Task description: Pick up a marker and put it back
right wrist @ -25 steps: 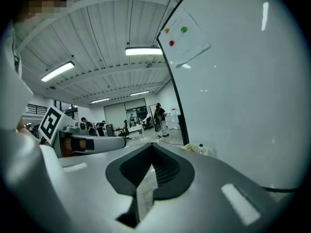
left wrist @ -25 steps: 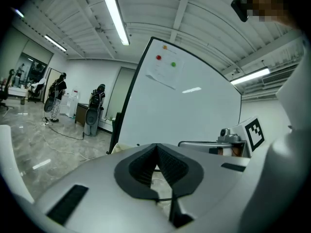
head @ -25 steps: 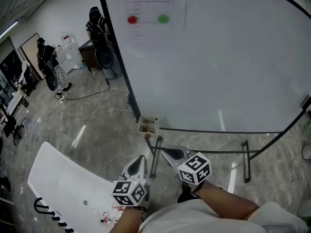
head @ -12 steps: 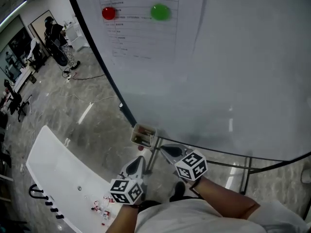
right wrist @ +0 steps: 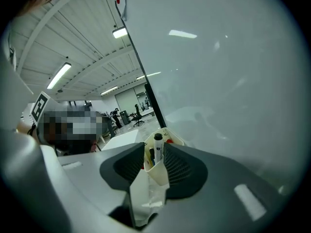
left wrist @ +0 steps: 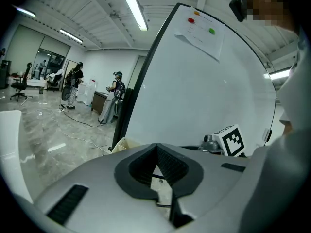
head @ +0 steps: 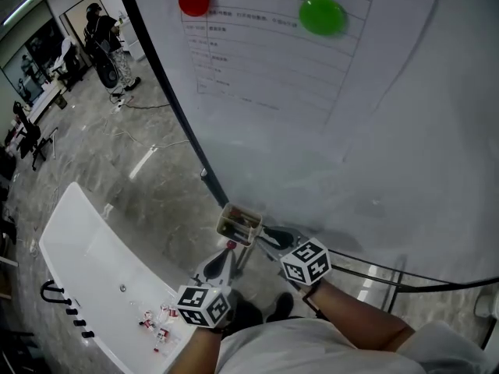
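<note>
A cream marker holder (head: 239, 224) hangs at the whiteboard's lower left corner. In the right gripper view a white marker with a black cap (right wrist: 158, 148) stands in the holder (right wrist: 160, 174), seen in the gap between the jaws. My right gripper (right wrist: 154, 145) is opening, and its pads do not press on the marker. In the head view the right gripper (head: 263, 235) points at the holder from just right of it. My left gripper (head: 224, 257) hangs below the holder, its jaws (left wrist: 156, 147) meeting at the tips with nothing between them.
The whiteboard (head: 405, 115) fills the right side, with a paper sheet (head: 273, 61) held by a red magnet (head: 193, 1) and a green magnet (head: 323, 15). A white table (head: 93, 271) with small items stands lower left. People stand far back (head: 105, 37).
The head view has closed in on the board. Both grippers have come up toward the holder, and the right gripper's tips now sit right beside it.
</note>
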